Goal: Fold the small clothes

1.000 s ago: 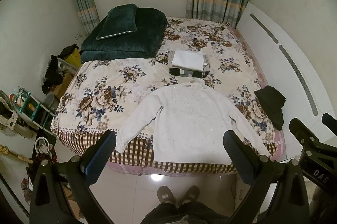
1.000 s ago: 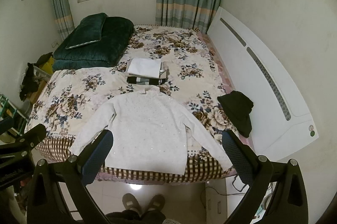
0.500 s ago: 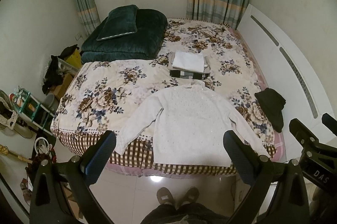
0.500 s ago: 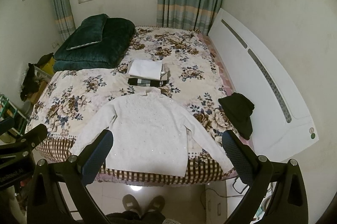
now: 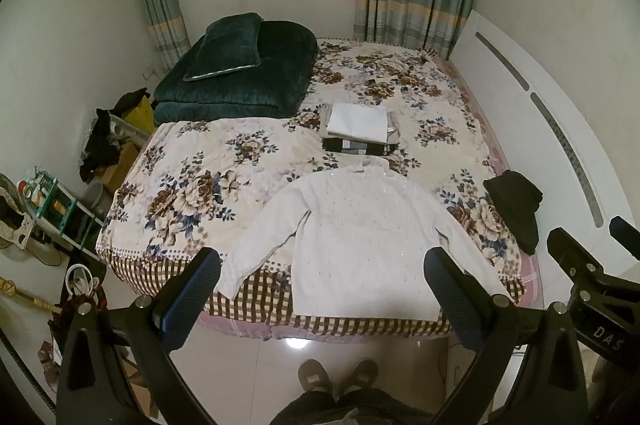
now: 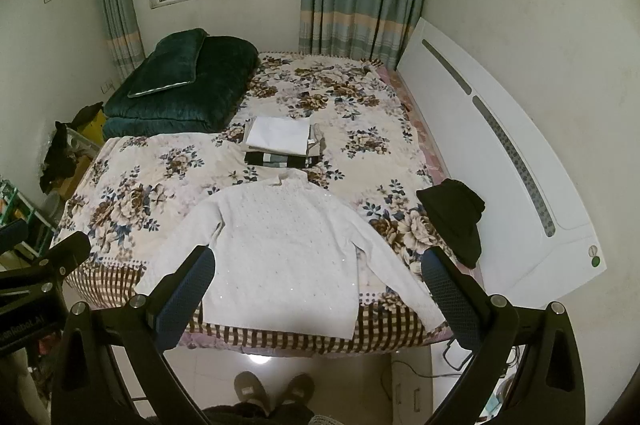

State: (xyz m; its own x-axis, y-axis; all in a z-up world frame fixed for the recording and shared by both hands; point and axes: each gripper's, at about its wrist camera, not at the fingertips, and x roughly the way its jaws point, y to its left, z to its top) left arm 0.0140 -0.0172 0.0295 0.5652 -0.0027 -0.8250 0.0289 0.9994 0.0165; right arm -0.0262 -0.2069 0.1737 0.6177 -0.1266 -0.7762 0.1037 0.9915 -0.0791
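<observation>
The white sweater (image 5: 360,241) lay flat at the bed's (image 5: 192,185) near edge, framed between and well beyond the spread, empty jaws of both left gripper (image 5: 320,297) and right gripper (image 6: 316,293).

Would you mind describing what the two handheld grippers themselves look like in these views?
Both are alike: the left gripper and right gripper each have a matte black angular frame with silver bolt heads, and two fingers faced with dark blue textured pads. Each shows at the edge of the other's view, bearing partly readable white lettering. No cables or sleeves are visible.
</observation>
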